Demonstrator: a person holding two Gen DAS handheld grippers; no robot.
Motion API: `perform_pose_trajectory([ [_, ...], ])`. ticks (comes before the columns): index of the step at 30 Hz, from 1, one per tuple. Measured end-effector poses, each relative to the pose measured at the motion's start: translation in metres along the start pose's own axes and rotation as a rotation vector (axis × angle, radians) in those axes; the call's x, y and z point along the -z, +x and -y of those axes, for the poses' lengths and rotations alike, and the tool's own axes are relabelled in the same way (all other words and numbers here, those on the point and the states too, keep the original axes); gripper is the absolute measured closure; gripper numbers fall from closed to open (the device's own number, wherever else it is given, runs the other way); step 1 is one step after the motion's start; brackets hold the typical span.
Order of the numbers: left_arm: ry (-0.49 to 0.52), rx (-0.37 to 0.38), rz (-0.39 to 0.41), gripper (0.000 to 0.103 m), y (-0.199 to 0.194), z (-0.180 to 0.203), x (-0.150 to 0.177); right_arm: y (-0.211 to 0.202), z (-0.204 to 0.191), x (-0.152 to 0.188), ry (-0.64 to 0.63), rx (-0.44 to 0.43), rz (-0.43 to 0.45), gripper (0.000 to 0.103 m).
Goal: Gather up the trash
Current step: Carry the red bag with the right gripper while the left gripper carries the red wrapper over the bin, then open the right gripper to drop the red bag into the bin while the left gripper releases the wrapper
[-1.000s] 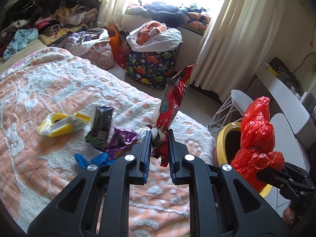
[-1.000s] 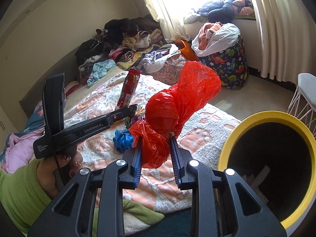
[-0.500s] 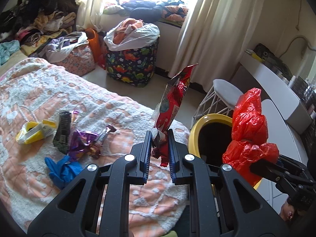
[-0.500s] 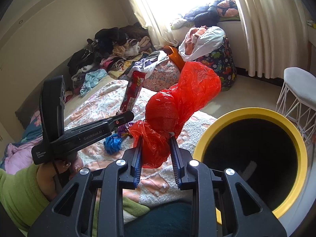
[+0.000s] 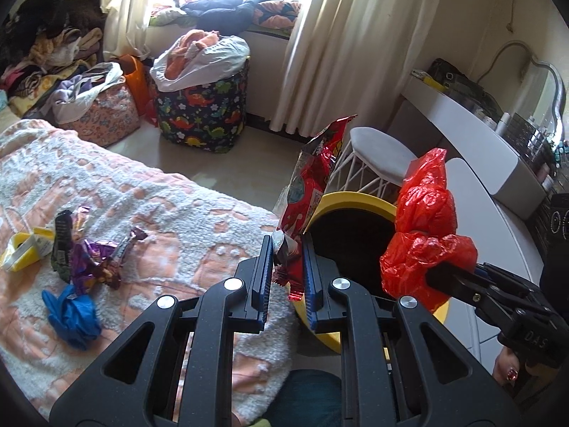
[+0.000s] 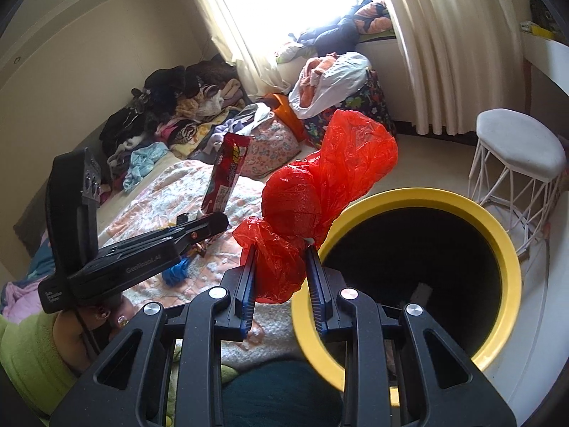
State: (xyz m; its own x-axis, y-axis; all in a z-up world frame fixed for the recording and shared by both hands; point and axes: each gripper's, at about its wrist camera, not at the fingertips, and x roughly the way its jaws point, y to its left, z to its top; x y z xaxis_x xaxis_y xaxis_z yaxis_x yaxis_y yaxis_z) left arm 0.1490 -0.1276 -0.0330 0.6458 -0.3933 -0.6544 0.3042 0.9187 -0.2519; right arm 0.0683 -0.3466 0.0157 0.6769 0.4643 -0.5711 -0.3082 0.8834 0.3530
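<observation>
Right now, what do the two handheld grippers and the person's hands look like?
Both the left gripper and right gripper are matte black plastic with silver round bolts and blue ribbed pads on the fingers. The left one bears white lettering on its side. The person wears a green sleeve and decorated nails.

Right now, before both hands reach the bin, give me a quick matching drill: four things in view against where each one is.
Things:
1. red snack wrapper
2. red plastic bag
3. blue glove
4. white stool

Places:
A. lying on the bedspread
B. standing on the floor beyond the yellow bin
C. clamped in the left gripper
D. clamped in the right gripper

Pairs: 1-C, 2-D, 3-A, 4-B
</observation>
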Motion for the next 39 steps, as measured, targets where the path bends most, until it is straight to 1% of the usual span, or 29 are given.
perform_pose_trajectory([
  [16, 0.072, 0.092, -0.044, 0.092, 0.020, 0.047, 0.001, -0.005, 0.052, 0.008, 0.089, 0.124, 0.020, 0.078],
  [28, 0.132, 0.129, -0.082, 0.092, 0.042, 0.075, -0.002, 0.002, 0.082, 0.019, 0.147, 0.186, 0.002, 0.078],
  [30, 0.143, 0.130, -0.093, 0.092, 0.050, 0.081, -0.001, 0.002, 0.087, 0.021, 0.158, 0.188, -0.003, 0.078],
  [33, 0.142, 0.134, -0.130, 0.092, 0.065, 0.085, -0.001, 0.003, 0.091, 0.022, 0.170, 0.199, -0.014, 0.078],
  [39, 0.136, 0.119, -0.183, 0.092, 0.093, 0.086, -0.006, 0.010, 0.099, 0.027, 0.195, 0.205, -0.060, 0.078],
])
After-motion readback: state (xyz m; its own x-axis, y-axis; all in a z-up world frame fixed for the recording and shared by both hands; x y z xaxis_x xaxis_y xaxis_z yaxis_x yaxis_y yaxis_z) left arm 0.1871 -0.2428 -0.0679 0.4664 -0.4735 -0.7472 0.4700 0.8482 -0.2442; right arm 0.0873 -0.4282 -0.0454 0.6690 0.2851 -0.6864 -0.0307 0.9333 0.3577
